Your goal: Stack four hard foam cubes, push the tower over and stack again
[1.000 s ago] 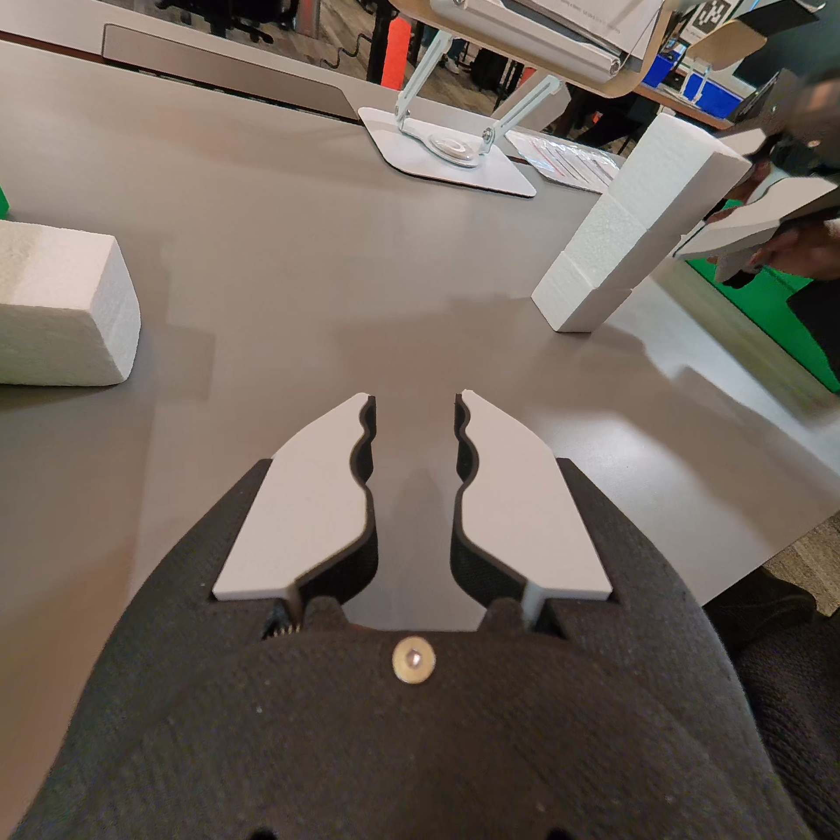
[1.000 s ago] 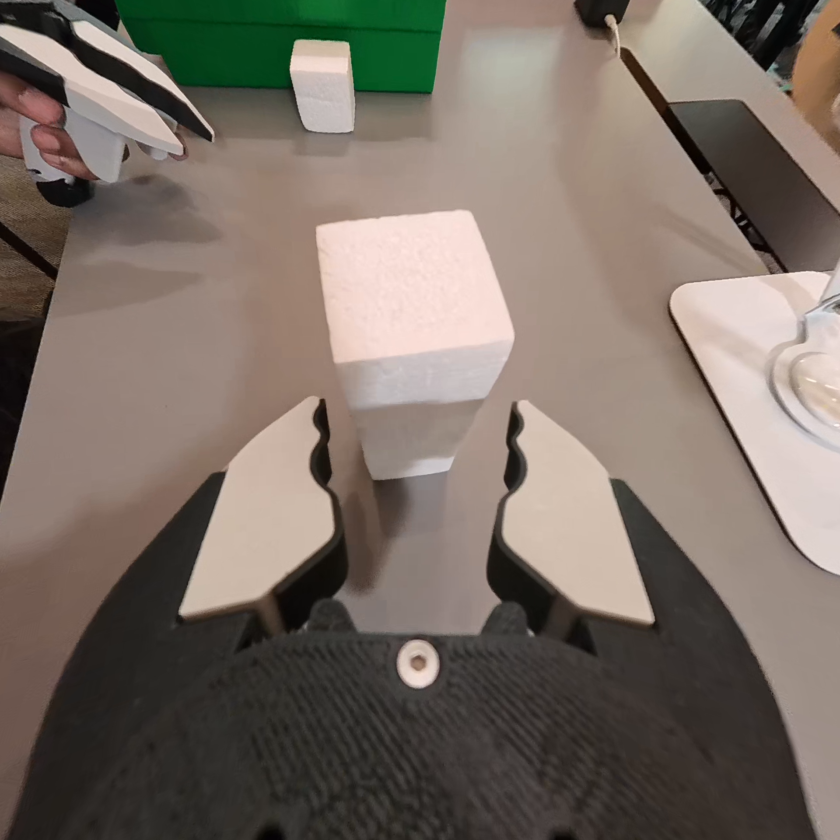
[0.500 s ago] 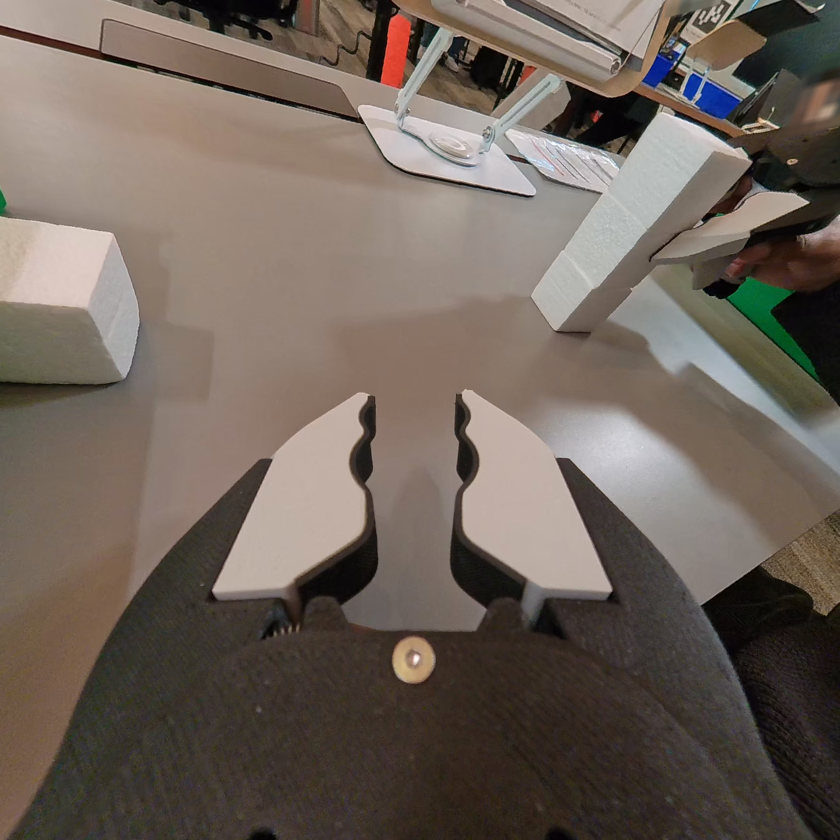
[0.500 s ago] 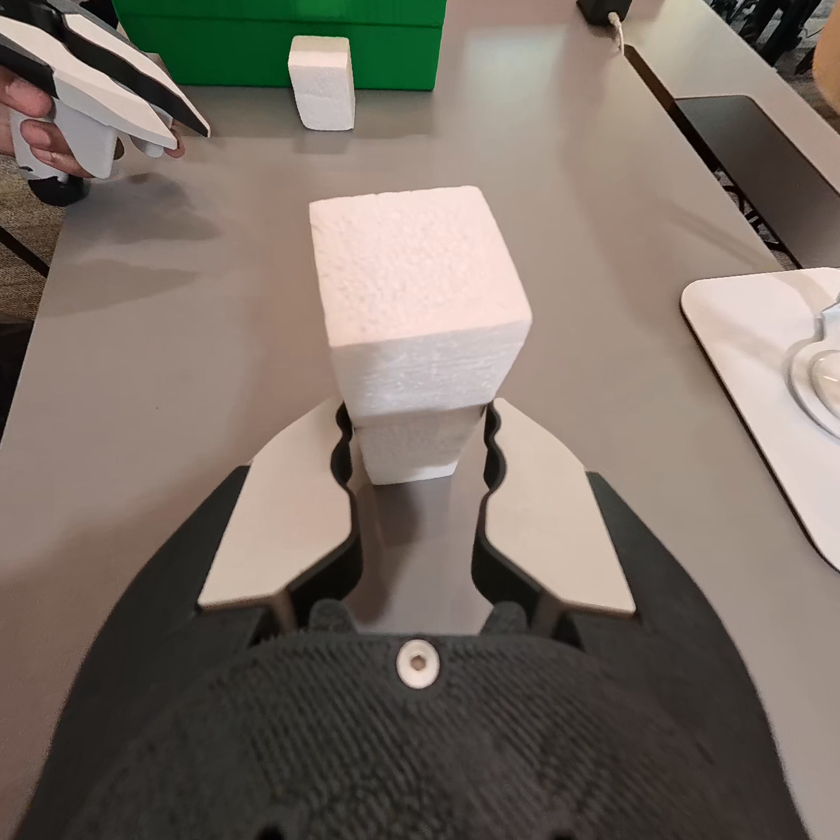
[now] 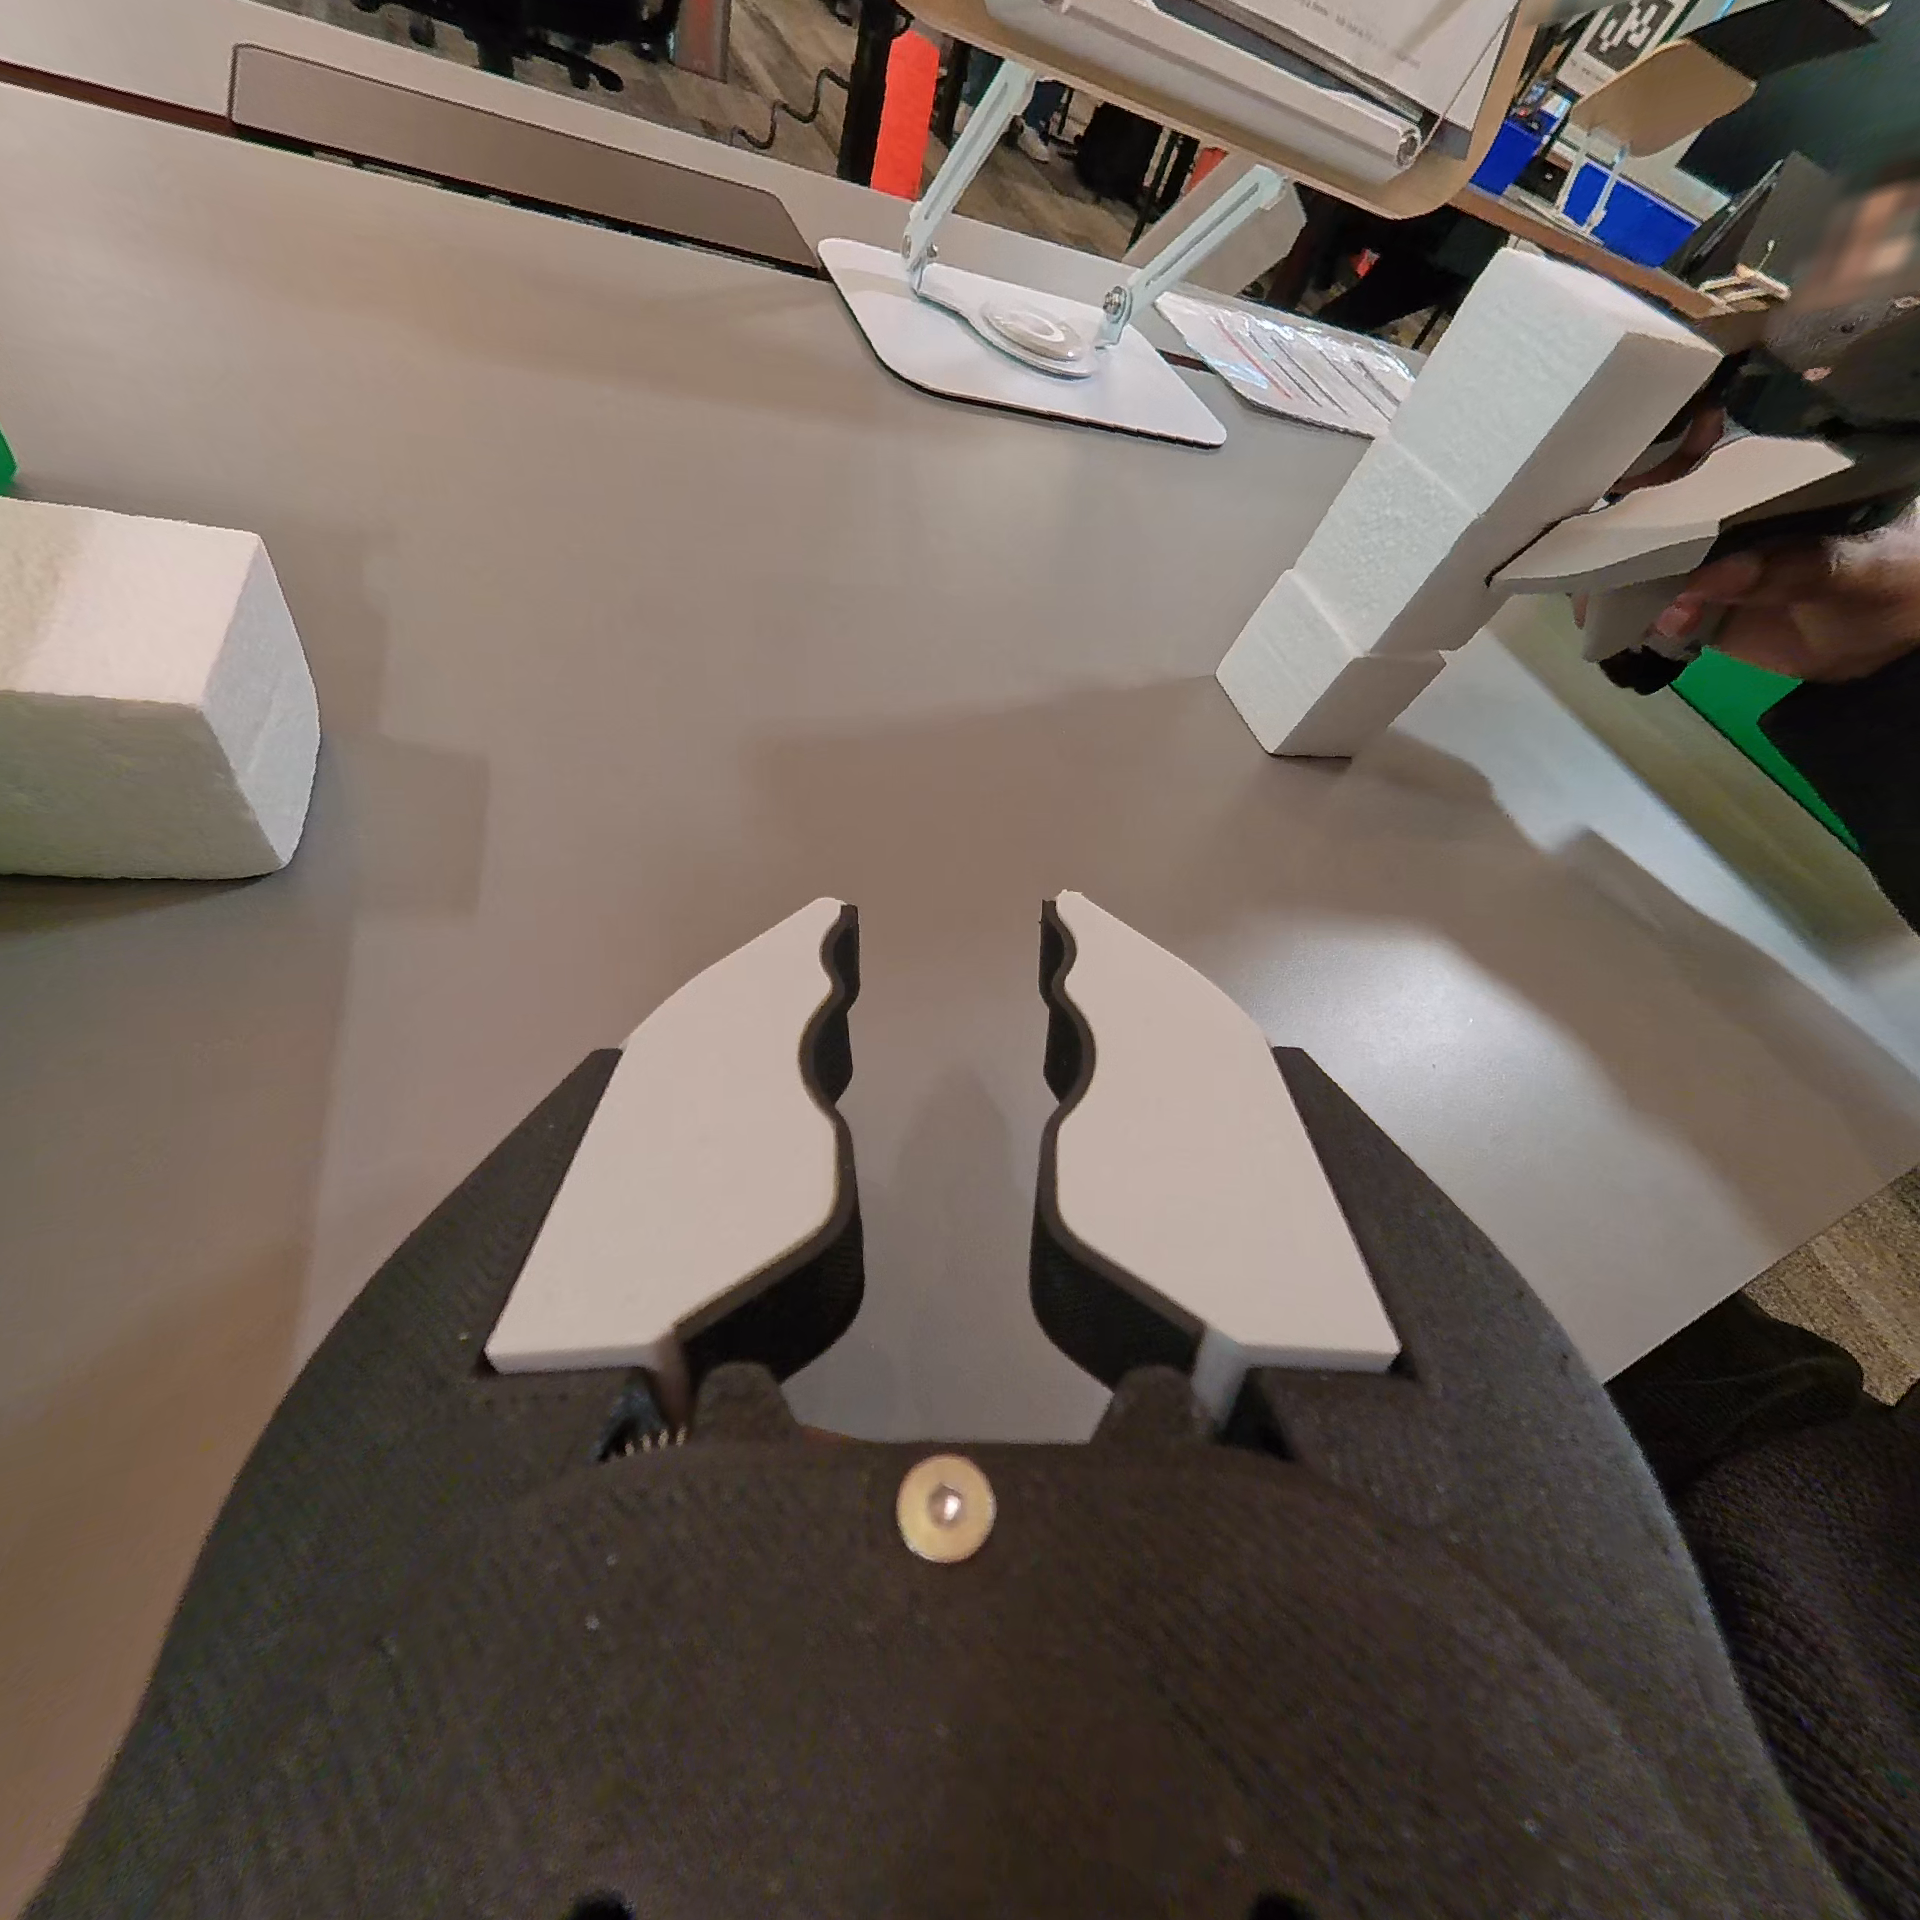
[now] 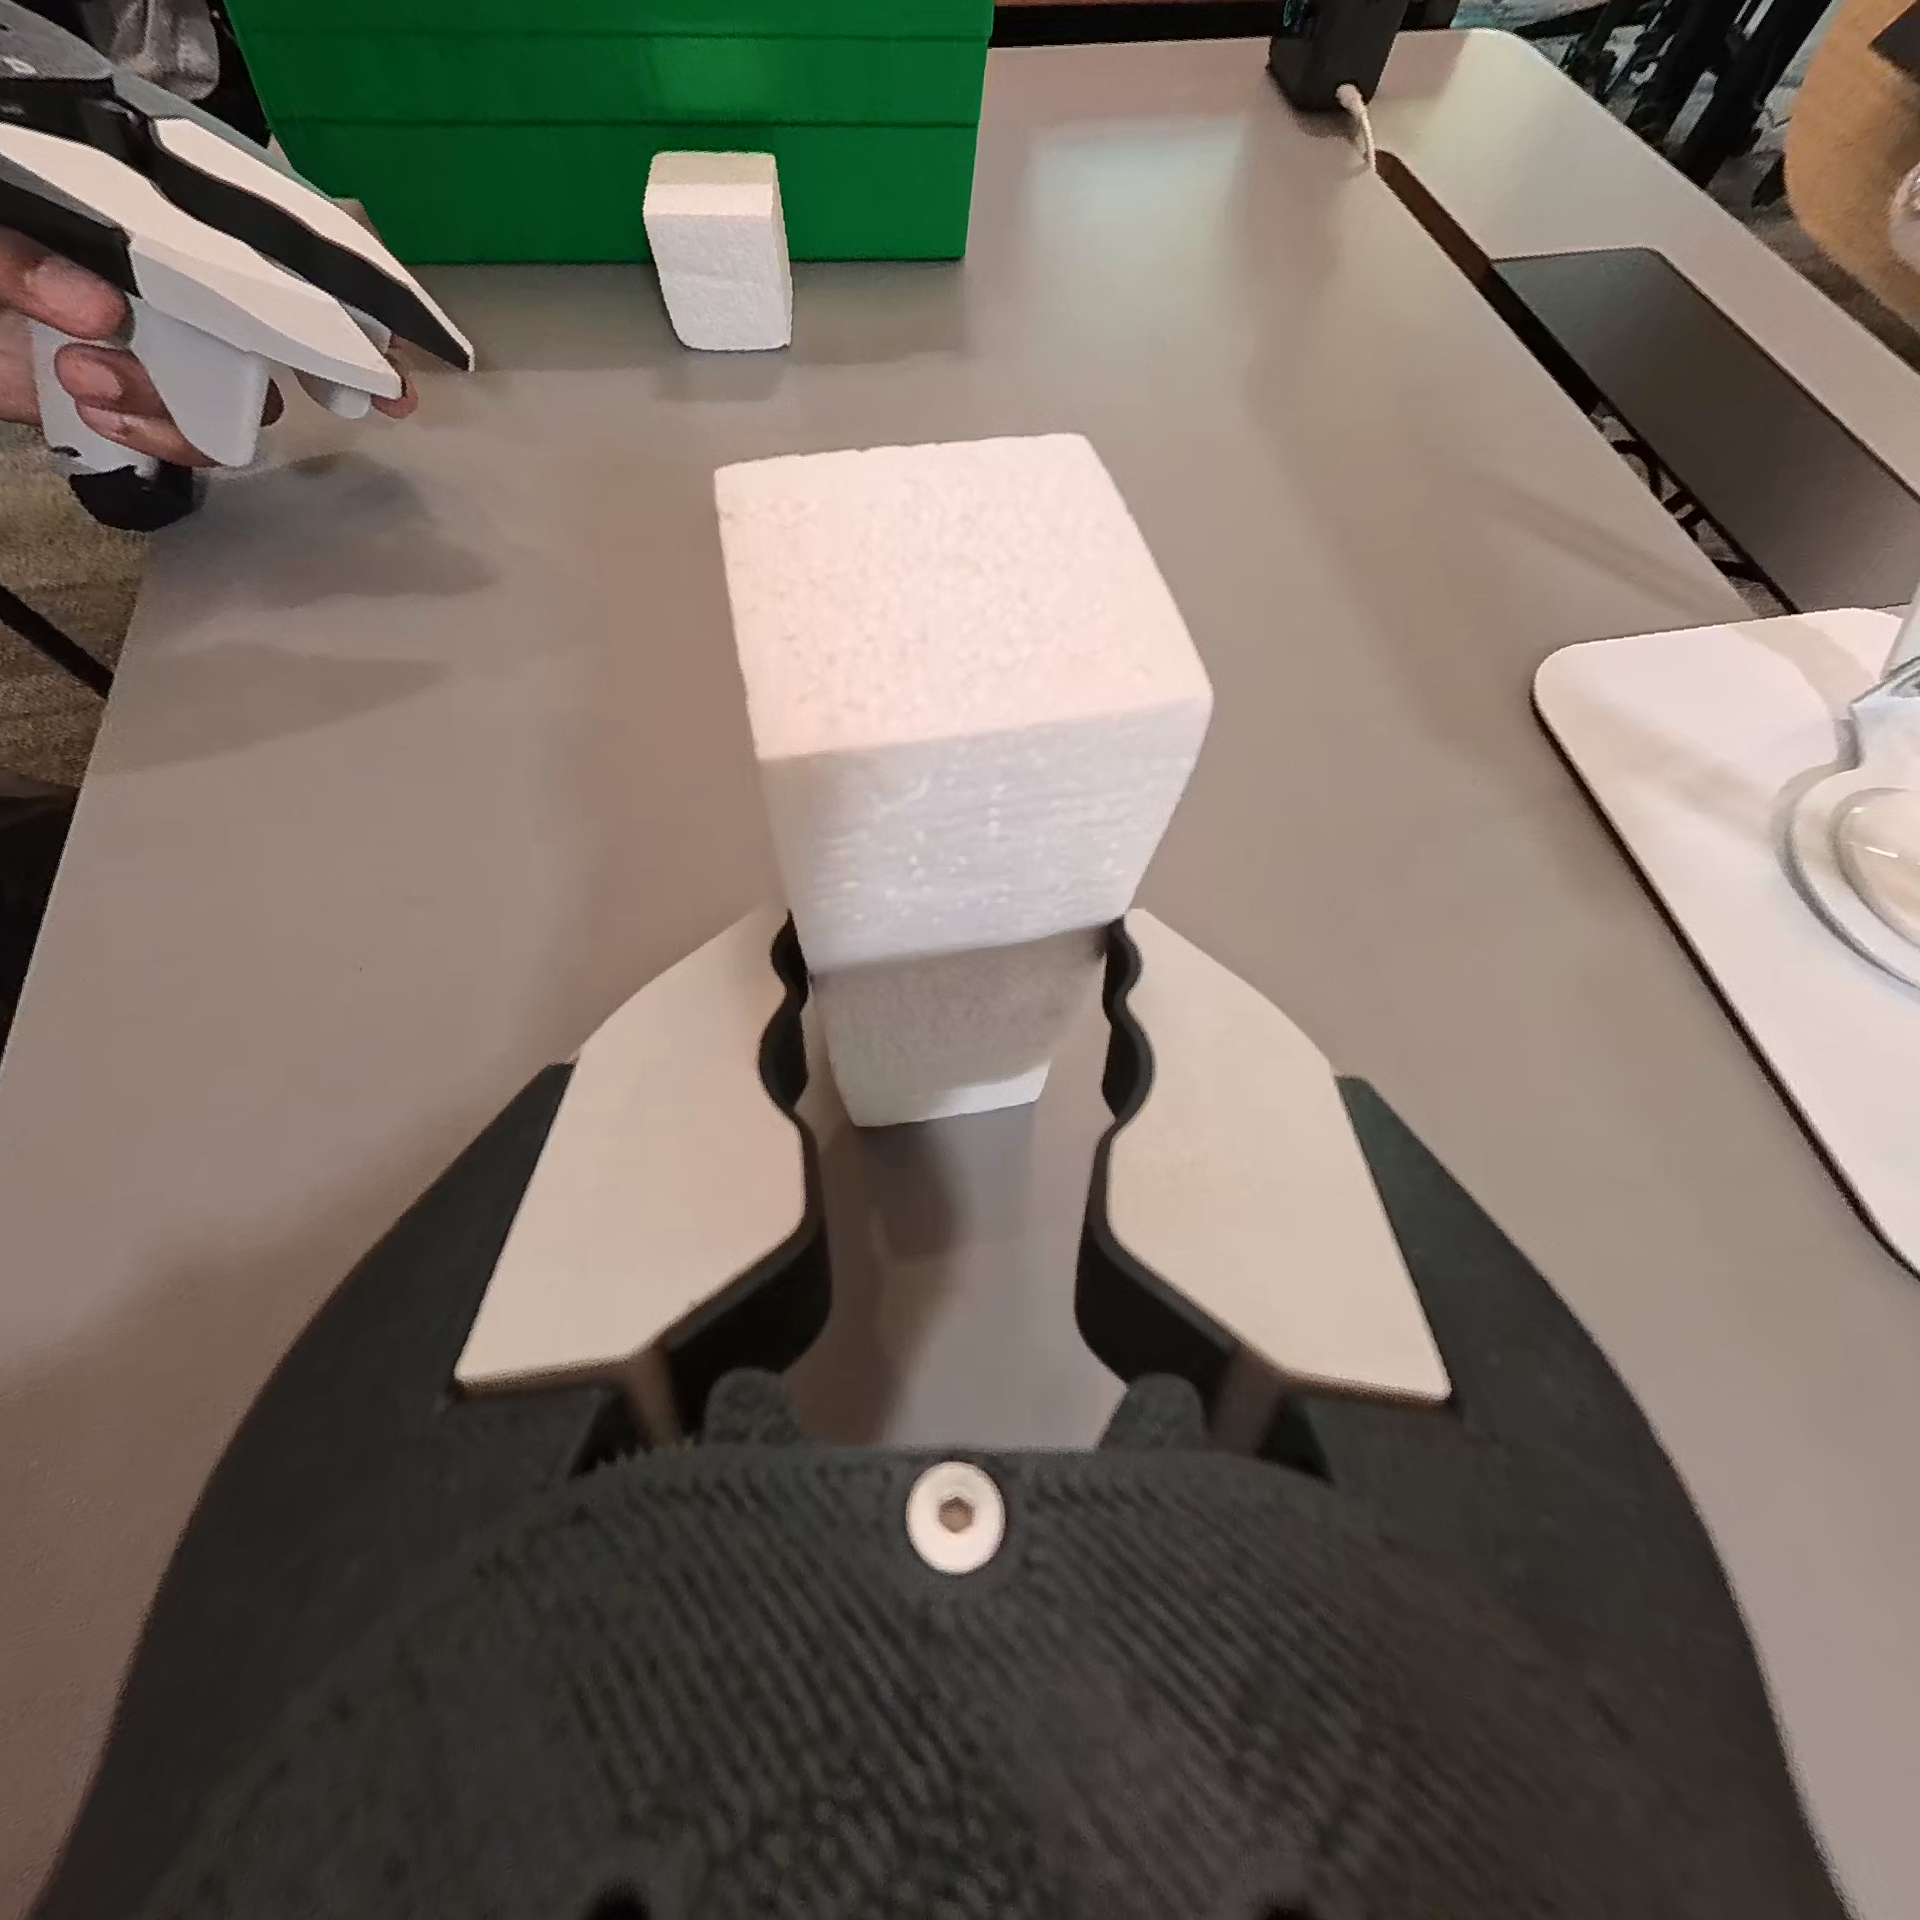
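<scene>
While the left hand-held gripper (image 5: 949, 914) hangs spread and empty over the counter (image 5: 644, 582), the right hand-held gripper (image 6: 954, 940) pinches the upright foam stack's (image 6: 956, 727) lower block, dead ahead.

Around the white stand base: what I see on the grey table

From my feed, the grey table (image 6: 1195, 436) carries a white stand base (image 5: 1143, 400) with two pale metal arms (image 5: 951, 208) rising from it to a tilted tray (image 5: 1226, 73) overhead. Just right of the base lies a plastic-wrapped sheet (image 5: 1288, 364). Behind the base an orange post (image 5: 902, 114) stands off the table. Across the table from the base sits a green box (image 6: 623, 114); nearer the base are a dark inset panel (image 6: 1704, 395) and a black device (image 6: 1330, 52) with a white cord.
</scene>
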The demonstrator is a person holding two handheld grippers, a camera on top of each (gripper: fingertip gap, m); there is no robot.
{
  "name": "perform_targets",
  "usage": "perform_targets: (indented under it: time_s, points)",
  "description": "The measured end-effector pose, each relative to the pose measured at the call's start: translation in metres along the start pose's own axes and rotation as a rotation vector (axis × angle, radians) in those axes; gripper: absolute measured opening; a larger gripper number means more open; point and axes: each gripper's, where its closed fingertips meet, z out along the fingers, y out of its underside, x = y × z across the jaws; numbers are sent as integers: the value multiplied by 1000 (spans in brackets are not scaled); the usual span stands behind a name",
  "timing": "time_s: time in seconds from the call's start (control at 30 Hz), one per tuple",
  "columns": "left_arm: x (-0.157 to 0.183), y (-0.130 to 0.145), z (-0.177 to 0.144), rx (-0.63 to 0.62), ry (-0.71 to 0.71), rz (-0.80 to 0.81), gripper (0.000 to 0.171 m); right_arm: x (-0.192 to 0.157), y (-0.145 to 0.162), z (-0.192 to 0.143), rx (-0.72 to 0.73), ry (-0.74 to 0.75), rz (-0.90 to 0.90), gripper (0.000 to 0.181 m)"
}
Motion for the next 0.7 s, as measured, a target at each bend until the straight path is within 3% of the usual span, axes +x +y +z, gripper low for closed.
perform_targets:
  time_s: [0.7]
  points:
    - [0, 1, 0, -3, -1, 6, 34, -2, 6, 2, -2, 47, 18, 58]
